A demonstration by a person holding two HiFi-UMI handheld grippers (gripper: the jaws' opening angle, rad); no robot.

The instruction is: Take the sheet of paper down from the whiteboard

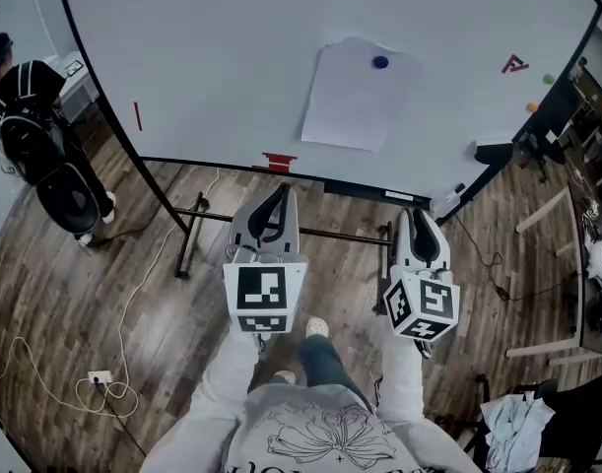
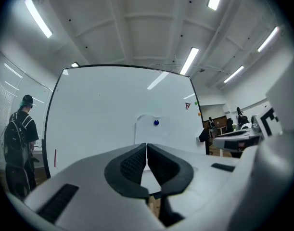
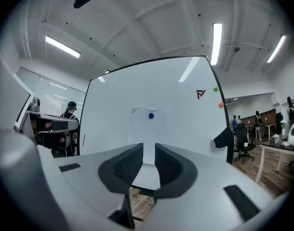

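White rectangular sheet of paper (image 1: 352, 106) on the large white whiteboard (image 1: 232, 67), right of centre, pinned under a small round blue magnet (image 1: 380, 63) near its top edge. To its right on the board, a red letter mark (image 1: 515, 64), then a green round magnet (image 1: 548, 79) and an orange round magnet (image 1: 531, 107) by the right frame; lower down, a black eraser (image 1: 494, 152). Before the board and well apart from it, left hand-held gripper (image 1: 281, 189) and right hand-held gripper (image 1: 419, 215) side by side over the wooden plank floor (image 1: 84, 294). Far left, beside the board's frame, a person with a black backpack (image 1: 34, 116).

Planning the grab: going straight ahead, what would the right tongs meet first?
Probably the sheet of paper on the whiteboard; nothing nearer shows, though depth is unclear.
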